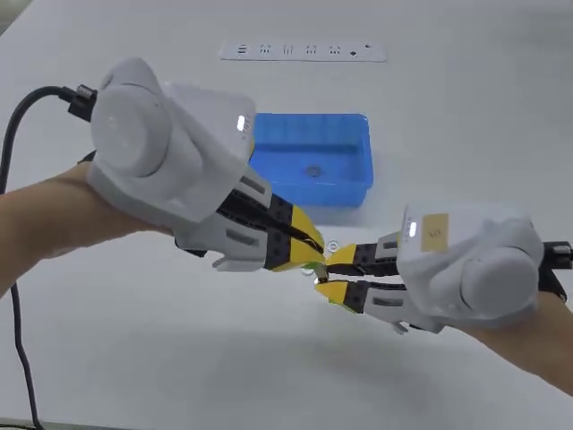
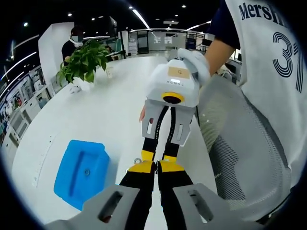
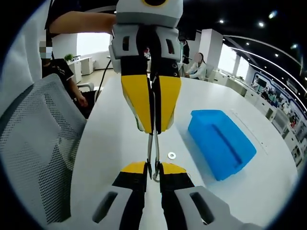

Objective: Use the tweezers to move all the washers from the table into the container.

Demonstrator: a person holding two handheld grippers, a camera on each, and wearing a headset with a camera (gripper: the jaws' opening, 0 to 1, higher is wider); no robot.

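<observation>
head view, at a white workbench: the left gripper (image 1: pixel 309 253) and the right gripper (image 1: pixel 333 276) meet tip to tip near the middle of the table (image 1: pixel 134 358), with the tweezers (image 3: pixel 152 151) bridging them. right gripper view has the left gripper's yellow jaws pressed together on the upper part of the tweezers. the right gripper's own jaws stand close on either side of the lower end, and whether they actually pinch it cannot be told. one washer (image 1: pixel 332 246) lies on the table just beside the meeting tips, on the far side. the blue container (image 1: pixel 331 190) sits beyond it, farther from the person, and a second washer (image 1: pixel 312 170) already rests on its floor. a power strip (image 1: pixel 303 51) lies along the far edge.

the washer looks thin, flat, hard and very light, so it is likely to skid or flick away from smooth steel tips. the safer hold is probably across the ring, one tip through the hole and one on the outer edge. the tweezers are springy and would want a gentle squeeze partway down the legs.
</observation>
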